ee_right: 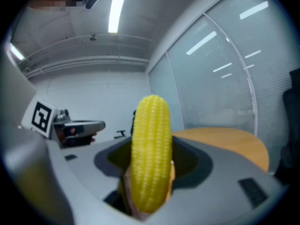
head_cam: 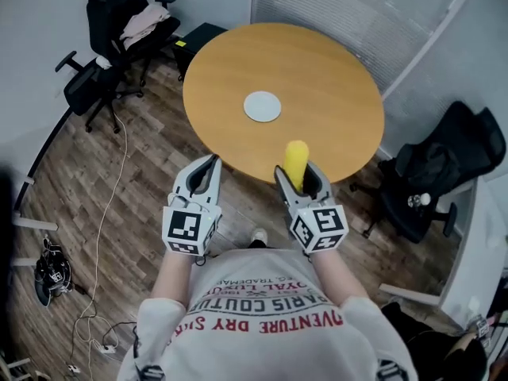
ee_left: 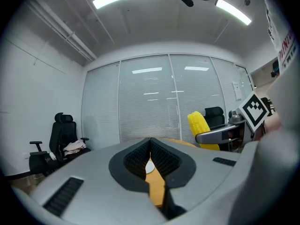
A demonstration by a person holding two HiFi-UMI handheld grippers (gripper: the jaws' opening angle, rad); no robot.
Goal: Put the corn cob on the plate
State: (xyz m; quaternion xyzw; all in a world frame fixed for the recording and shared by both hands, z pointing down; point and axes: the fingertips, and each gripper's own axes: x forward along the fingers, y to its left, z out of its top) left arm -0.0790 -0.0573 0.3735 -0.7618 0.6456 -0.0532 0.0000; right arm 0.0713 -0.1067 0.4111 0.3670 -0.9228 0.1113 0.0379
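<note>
A person stands at a round wooden table [head_cam: 317, 70] and holds a gripper in each hand.

The right gripper [head_cam: 298, 179] has its two jaws clamped on the corn cob [head_cam: 296, 159]. The corn is bright yellow. Its bottom end sits down between the jaws and its round tip sticks out past them. In the right gripper view the corn cob [ee_right: 151, 144] fills the middle, with the dark pads of the right gripper [ee_right: 150, 175] pressed on both sides of it. From above, the corn is held up over the near edge of the table.

The plate [head_cam: 262, 106] is small, round and pale. It lies flat near the middle of the table with nothing on it. The corn is well apart from it, on the person's side.

The left gripper [head_cam: 208, 169] is just beside the right one, over the wood floor [head_cam: 151, 173] by the table's edge. In its own view the left gripper [ee_left: 150, 144] has its jaws together, and they hold nothing. That view also shows the corn off to the right side.

Black office chairs stand around the room. One chair [head_cam: 119, 18] at the far left has pale cloth on its seat. Another chair [head_cam: 436, 177] stands to the right of the table. A thin white cable [head_cam: 111, 189] runs along the floor.
</note>
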